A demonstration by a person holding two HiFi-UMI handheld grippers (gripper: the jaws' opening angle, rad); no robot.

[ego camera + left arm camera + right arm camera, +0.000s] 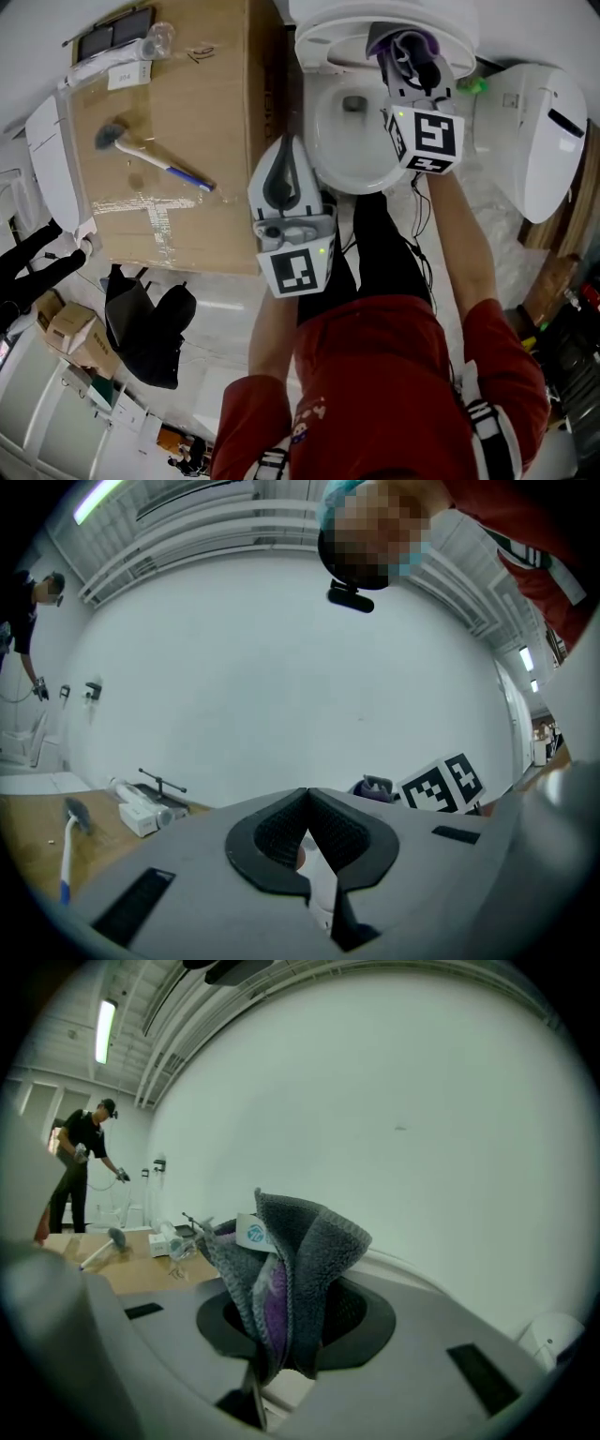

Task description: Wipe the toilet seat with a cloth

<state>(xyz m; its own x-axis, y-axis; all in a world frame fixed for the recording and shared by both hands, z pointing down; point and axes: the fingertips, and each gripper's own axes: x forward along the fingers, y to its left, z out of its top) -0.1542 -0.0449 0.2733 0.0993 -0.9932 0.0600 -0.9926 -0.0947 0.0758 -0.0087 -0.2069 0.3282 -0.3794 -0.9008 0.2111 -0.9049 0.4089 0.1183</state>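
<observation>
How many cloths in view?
1: a grey-and-purple cloth, pinched in the right hand-held gripper over the toilet. More could be hidden.

Cloth point(300, 1241) first: fuzzy grey pile, nubbly along the edges, with a smoother purple face inside the fold and a slick white label point(251, 1232) on it. The left gripper point(307, 803) has a matt grey plastic shell, and its pads point(272, 832) are black, finely ribbed and rubbery-looking. The right gripper point(292, 1288) has the same dull grey finish. On the left, the cardboard box point(197, 103) is flat matt brown, crossed by shiny clear tape point(155, 211). At the far side, the toilet bowl point(361, 178) gleams glossy white, smooth all round.
</observation>
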